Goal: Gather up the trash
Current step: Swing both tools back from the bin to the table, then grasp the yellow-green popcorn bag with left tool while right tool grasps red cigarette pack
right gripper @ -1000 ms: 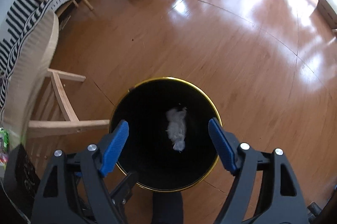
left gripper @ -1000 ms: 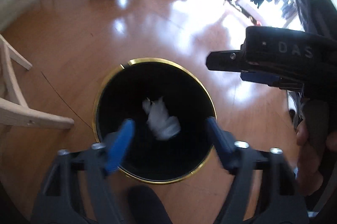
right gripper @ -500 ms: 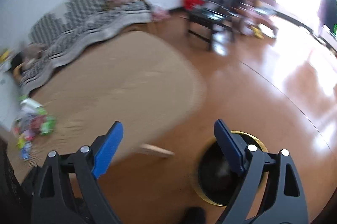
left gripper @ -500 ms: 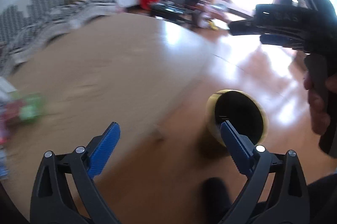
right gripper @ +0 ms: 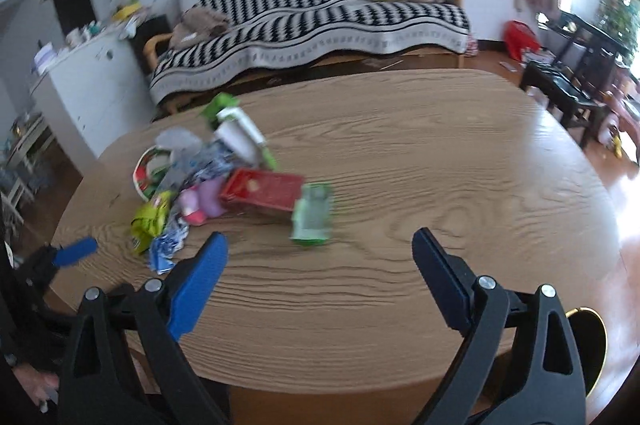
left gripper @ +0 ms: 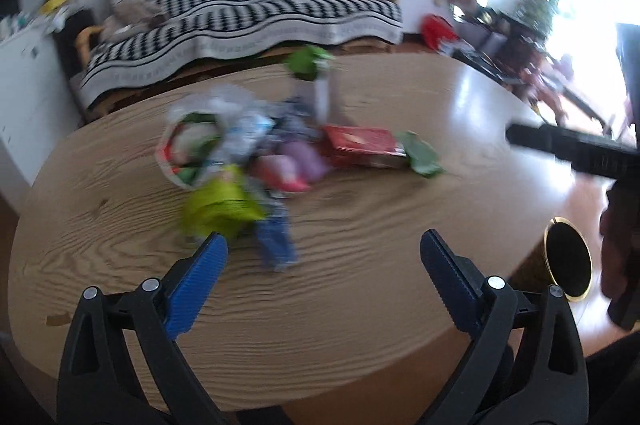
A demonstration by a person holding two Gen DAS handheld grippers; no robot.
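Left gripper [left gripper: 322,257]: jaws wide, empty.
Right gripper [right gripper: 320,259]: just opened wider, nothing between its jaws.
Trash [right gripper: 208,185]: heaped on table [right gripper: 400,153], left of centre.
Bin [left gripper: 568,259]: on the floor beside the table.
Risk: a grab into the loose heap may scatter wrappers or push the box [right gripper: 262,191] away.

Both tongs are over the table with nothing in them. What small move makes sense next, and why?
Probably ease the right tongs forward and down onto the green packet. It is the nearest of the scattered trash and lies apart from the red box on the table. Both pairs, left tongs too, have just been opening and are empty, and the bin is close by.
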